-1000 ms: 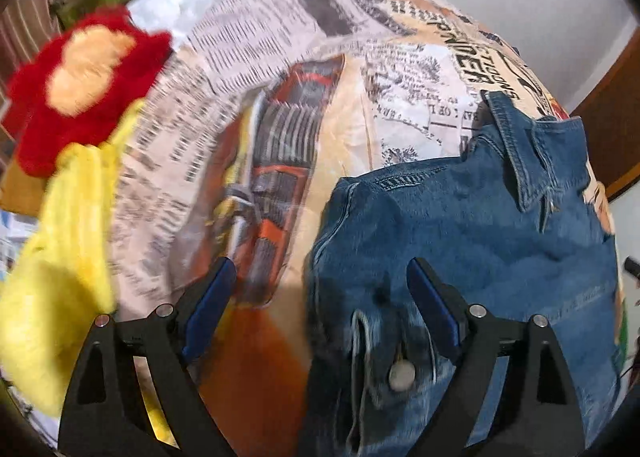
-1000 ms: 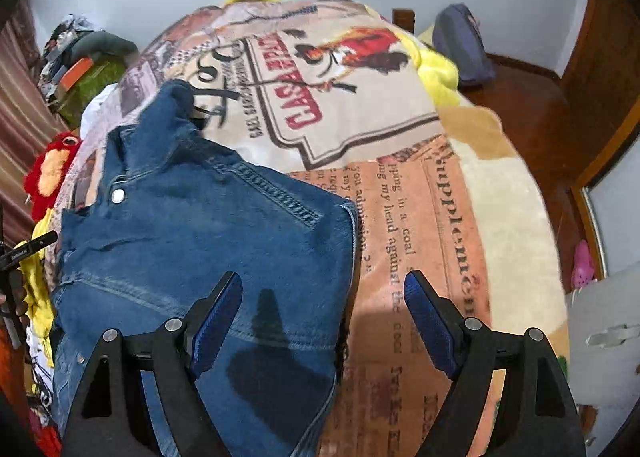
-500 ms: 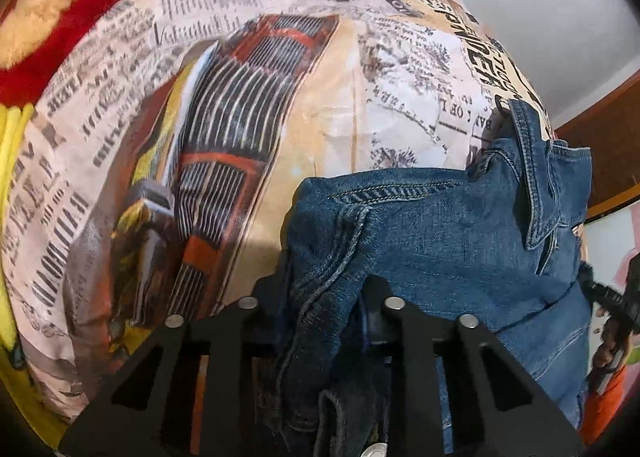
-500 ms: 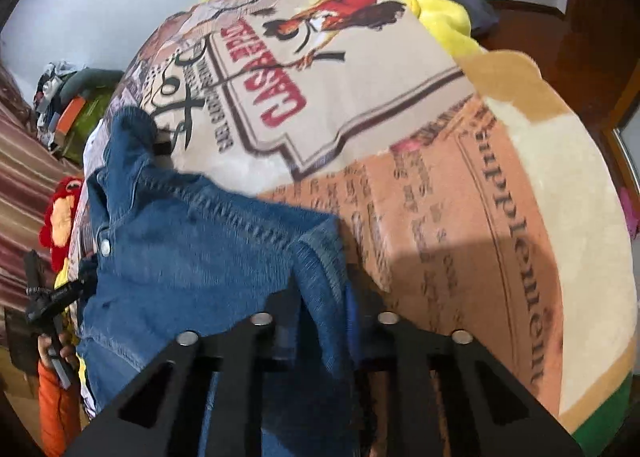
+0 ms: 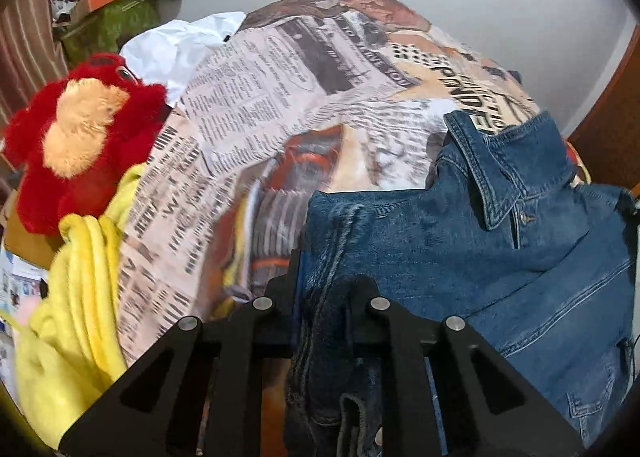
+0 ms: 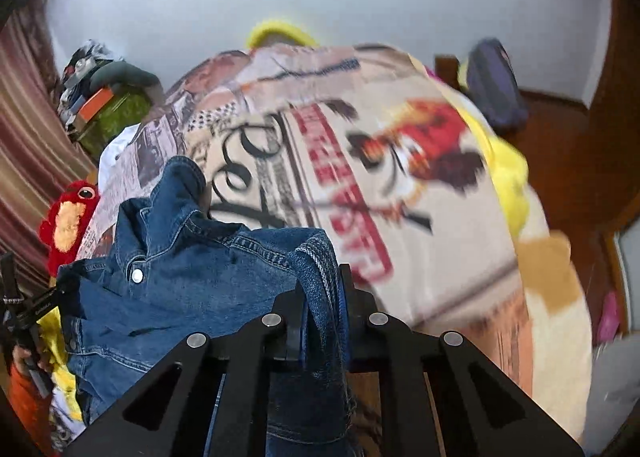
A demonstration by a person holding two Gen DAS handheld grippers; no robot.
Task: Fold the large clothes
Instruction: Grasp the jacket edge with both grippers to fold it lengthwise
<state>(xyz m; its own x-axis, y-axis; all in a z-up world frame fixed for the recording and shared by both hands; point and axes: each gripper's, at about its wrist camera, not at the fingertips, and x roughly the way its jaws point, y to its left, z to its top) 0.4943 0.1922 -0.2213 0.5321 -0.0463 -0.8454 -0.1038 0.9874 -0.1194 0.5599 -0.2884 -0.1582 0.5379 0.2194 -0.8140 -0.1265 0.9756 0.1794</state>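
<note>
Both sets of fingers went from spread over the denim jacket (image 5: pixel 460 257) to pinching it: left gripper (image 5: pixel 324 293) clamps one shoulder edge, right gripper (image 6: pixel 320 297) the other, so both grasps look done and the fold lift can start. Jacket lies on the bed (image 5: pixel 280 105), bunched; in the right view its long axis runs from the fingers to the collar (image 6: pixel 180 185) at 11 o'clock.

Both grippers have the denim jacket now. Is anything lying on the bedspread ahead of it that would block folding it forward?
Nothing visible does. The printed bedspread beyond the denim jacket is bare. The red plush toy and yellow blanket sit off at its edge. Both the left gripper and right gripper are clamped on denim.
</note>
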